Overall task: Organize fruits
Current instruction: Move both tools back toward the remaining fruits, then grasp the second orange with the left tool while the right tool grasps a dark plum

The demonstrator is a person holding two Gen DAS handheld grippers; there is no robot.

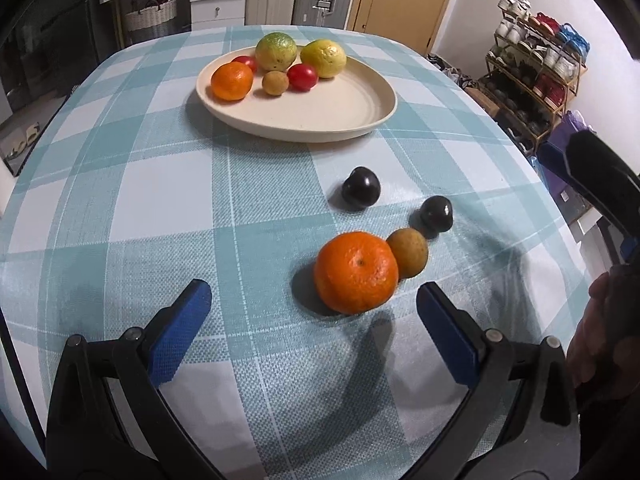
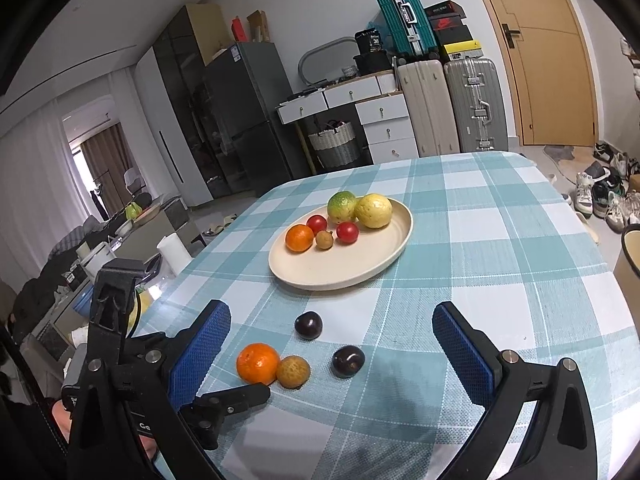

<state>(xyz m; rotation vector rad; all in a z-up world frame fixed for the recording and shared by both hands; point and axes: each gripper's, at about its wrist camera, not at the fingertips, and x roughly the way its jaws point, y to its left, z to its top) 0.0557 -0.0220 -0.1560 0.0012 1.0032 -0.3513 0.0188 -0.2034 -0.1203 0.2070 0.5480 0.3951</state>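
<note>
Both the left claw (image 1: 314,312) and the right claw (image 2: 332,334) hover with jaws spread wide, gripping nothing.

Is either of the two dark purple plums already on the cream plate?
No, both dark purple plums lie on the checked tablecloth, apart from the round cream plate and nearer the camera.

From my right-hand view, little writing can be read. A dark container (image 2: 375,45) on the far drawer unit (image 2: 352,94) carries a white label with the number 36. Near the bottom left, the body of my left gripper (image 2: 236,398) shows white letters, "Ge", cut off. Other labels are too small or blurred to read.
</note>
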